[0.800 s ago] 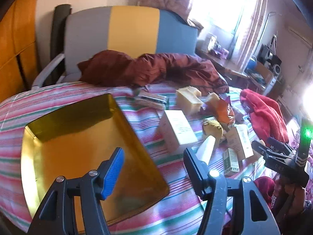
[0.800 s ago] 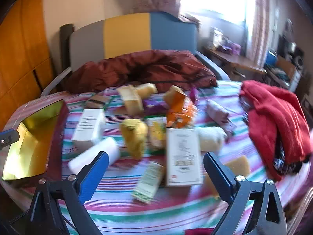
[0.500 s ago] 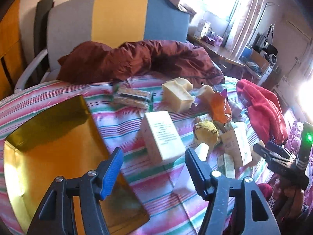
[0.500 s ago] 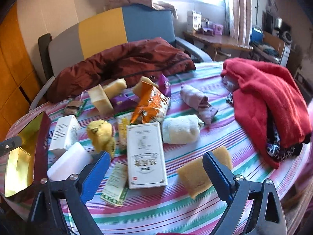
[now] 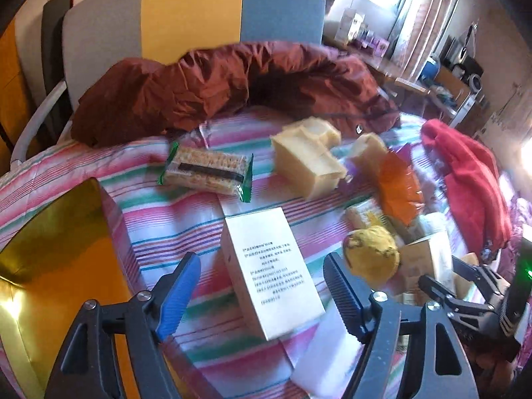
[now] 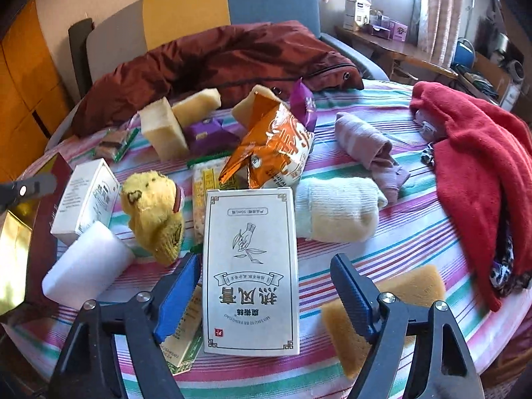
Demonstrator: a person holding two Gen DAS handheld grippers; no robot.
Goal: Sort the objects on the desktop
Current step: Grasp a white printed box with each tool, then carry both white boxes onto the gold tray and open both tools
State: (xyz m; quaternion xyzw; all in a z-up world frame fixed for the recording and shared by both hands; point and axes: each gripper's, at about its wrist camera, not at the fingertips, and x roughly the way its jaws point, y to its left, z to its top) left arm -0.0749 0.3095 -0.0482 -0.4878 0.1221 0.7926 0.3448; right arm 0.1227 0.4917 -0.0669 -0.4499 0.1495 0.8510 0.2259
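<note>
My left gripper [image 5: 262,289] is open, its jaws either side of a white box with printed text [image 5: 272,276] on the striped cloth. A gold tray [image 5: 56,266] lies to its left. My right gripper [image 6: 266,292] is open over a white box with a plant drawing [image 6: 251,266]. Around it lie a yellow plush toy [image 6: 154,214], a white foam block [image 6: 84,264], a small white box [image 6: 86,196], an orange snack bag [image 6: 269,149], a cream sock roll [image 6: 335,211] and a tan sponge [image 6: 412,286]. The right gripper also shows in the left wrist view [image 5: 465,302].
A cracker pack [image 5: 209,171], yellow sponges [image 5: 306,163], a purple box [image 6: 206,133] and a pink sock roll [image 6: 365,141] lie farther back. A maroon jacket [image 6: 216,63] lies on the chair behind. A red garment [image 6: 475,153] covers the table's right side.
My left gripper has moved right and forward, off the gold tray and onto the white text box. My right gripper has moved closer to the plant-drawing box. Both stayed open.
</note>
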